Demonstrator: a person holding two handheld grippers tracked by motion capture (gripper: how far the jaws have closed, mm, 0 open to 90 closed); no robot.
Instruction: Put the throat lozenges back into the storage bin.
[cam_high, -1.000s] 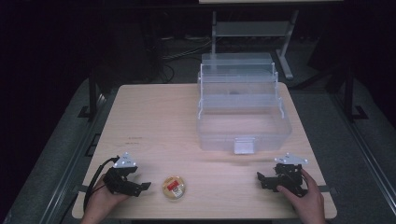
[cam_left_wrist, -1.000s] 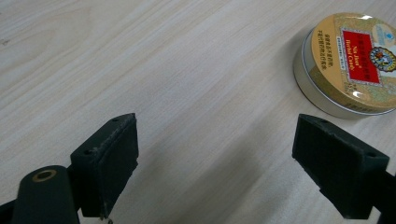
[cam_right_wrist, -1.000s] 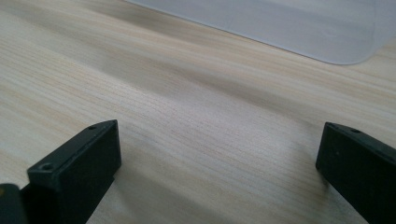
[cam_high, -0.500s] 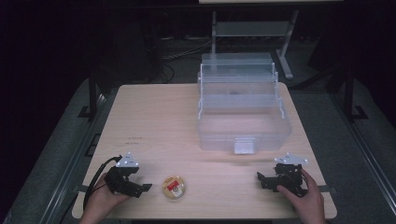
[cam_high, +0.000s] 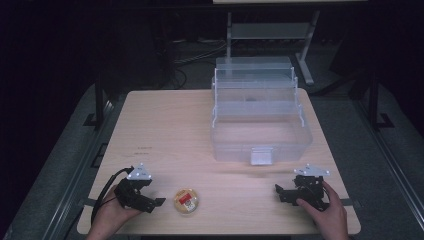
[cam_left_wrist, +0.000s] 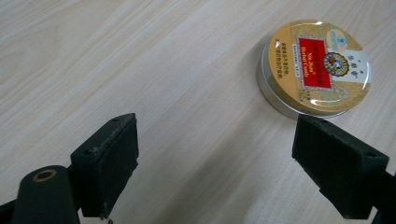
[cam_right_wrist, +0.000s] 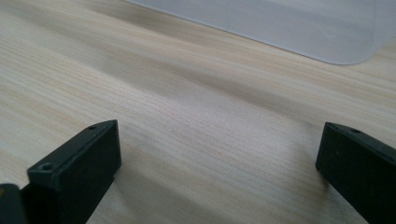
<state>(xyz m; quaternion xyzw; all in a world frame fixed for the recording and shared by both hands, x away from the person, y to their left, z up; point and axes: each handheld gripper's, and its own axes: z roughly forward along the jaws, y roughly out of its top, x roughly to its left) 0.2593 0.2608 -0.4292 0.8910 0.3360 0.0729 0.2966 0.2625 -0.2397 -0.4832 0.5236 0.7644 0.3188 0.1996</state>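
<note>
Your left tongs (cam_high: 156, 201) rested on the near left part of the pale wooden tabletop (cam_high: 165, 130), held low in your left hand (cam_high: 111, 216), their jaws spread wide with nothing between them. Just beside them sat a small round tin (cam_high: 187, 201), lying flat with its lid up; in the left gripper view the tin (cam_left_wrist: 315, 67) had a silvery side wall and a gold lid bearing a red label with small print and a round emblem, and it stood a little beyond the jaw on that view's right, apart from it. Your right tongs (cam_high: 278, 192) lay at the near right, gripped by your right hand (cam_high: 325, 215), jaws likewise spread over bare wood. A clear plastic box (cam_high: 260, 120) with stepped tiers stood open farther back, right of centre.
</note>
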